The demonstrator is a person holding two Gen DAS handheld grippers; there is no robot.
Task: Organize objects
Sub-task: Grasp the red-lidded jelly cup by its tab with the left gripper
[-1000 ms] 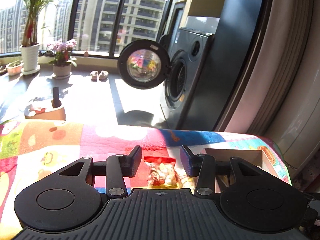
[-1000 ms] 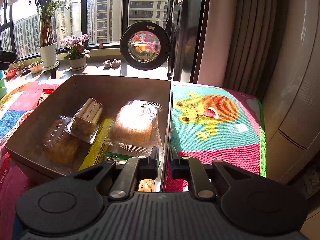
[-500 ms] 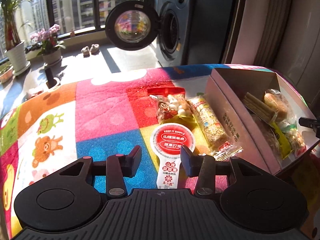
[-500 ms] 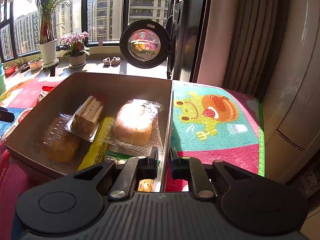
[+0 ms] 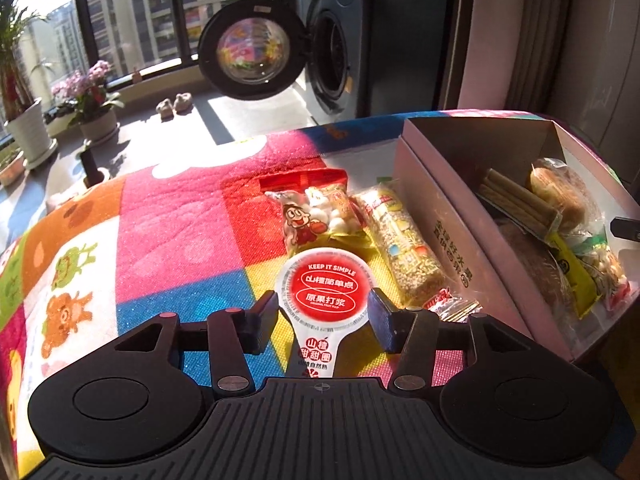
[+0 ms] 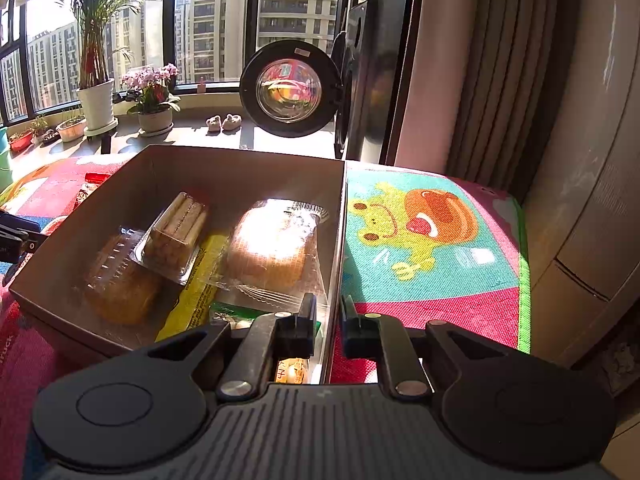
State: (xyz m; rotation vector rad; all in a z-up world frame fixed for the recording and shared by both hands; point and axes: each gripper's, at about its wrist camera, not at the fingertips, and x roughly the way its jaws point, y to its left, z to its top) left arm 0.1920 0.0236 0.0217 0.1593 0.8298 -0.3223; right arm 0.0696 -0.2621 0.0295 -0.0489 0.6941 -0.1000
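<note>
My left gripper (image 5: 322,320) is open and low over the colourful mat (image 5: 172,240). A round red-and-white sealed snack (image 5: 326,288) lies flat between its fingertips, untouched. Just beyond lie a cartoon bag of white balls (image 5: 316,216) and a grain bar (image 5: 404,256), beside the cardboard box (image 5: 440,216). My right gripper (image 6: 328,320) straddles the box's right wall (image 6: 335,240) near the front corner, pinched on it. Inside the box (image 6: 240,176) are a wrapped bun (image 6: 268,252), a clear pack of biscuit sticks (image 6: 176,232), another bread (image 6: 120,288) and a yellow packet (image 6: 196,292).
A washing machine with its round door (image 5: 252,52) swung open stands beyond the mat's far edge. Potted plants (image 5: 92,108) line the window sill. Right of the box the mat shows a frog picture (image 6: 420,232), then a curtain and a cabinet (image 6: 580,200).
The left gripper tilted down from the room towards the mat and closed in on the round snack, which now sits between its open fingers. The right gripper and box held still.
</note>
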